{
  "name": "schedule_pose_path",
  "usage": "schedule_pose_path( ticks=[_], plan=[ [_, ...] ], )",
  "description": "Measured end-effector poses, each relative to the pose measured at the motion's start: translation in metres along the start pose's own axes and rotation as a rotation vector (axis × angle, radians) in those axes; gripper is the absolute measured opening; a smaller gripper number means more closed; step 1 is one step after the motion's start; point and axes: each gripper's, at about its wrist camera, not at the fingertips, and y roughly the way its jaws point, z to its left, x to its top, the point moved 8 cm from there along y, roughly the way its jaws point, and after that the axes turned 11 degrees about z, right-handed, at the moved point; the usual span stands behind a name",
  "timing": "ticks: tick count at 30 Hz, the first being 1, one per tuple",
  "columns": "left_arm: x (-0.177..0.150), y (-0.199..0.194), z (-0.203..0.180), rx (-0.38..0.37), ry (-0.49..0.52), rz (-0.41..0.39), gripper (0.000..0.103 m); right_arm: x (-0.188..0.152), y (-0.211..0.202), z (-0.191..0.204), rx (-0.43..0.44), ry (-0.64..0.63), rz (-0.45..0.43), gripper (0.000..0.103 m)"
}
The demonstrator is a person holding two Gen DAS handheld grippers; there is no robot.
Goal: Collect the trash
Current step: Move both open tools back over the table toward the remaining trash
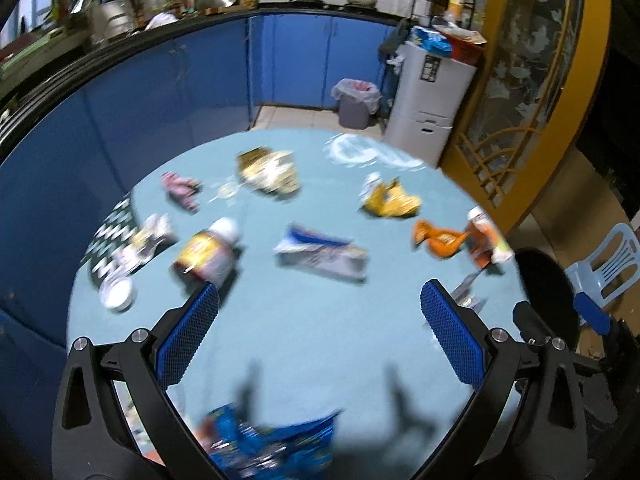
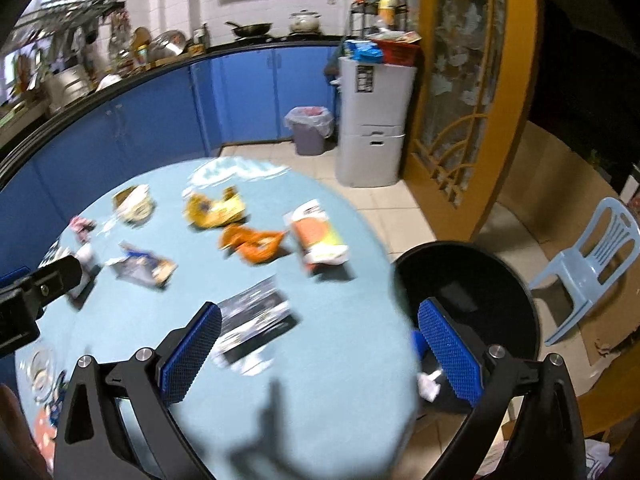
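Trash lies scattered on a round light-blue table (image 1: 304,340): a brown-labelled bottle (image 1: 208,254), a blue-white wrapper (image 1: 322,254), a yellow wrapper (image 1: 390,200), an orange wrapper (image 1: 438,240) and a blue bag (image 1: 272,440) at the near edge. My left gripper (image 1: 320,304) hovers open above the table, empty. My right gripper (image 2: 320,324) is open and empty, over the table's right edge. A black-and-white packet (image 2: 254,320) lies just beyond its left finger. A black bin (image 2: 468,308) stands at the table's right side. The orange wrapper (image 2: 252,242) and an orange-white bottle (image 2: 318,240) lie farther off.
A lined grey waste bin (image 1: 356,102) stands on the floor by blue cabinets (image 1: 292,60). A white cabinet (image 2: 374,120) and a yellow door frame (image 2: 500,100) are to the right. A light-blue plastic chair (image 2: 592,264) stands right of the black bin.
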Motion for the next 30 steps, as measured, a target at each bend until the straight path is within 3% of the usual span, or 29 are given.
schedule_pose_path(
  ticks=[15, 21, 30],
  plan=[
    [-0.072, -0.009, 0.116, 0.136, -0.112, 0.083, 0.100, -0.065, -0.010, 0.115, 0.135, -0.200, 0.084, 0.096],
    [-0.098, -0.003, 0.161, 0.122, -0.187, 0.145, 0.099, -0.084, -0.026, 0.165, 0.169, -0.336, 0.053, 0.096],
    [-0.115, 0.015, 0.158, 0.069, -0.136, 0.210, 0.100, -0.109, -0.020, 0.209, 0.148, -0.466, 0.089, 0.096]
  ],
)
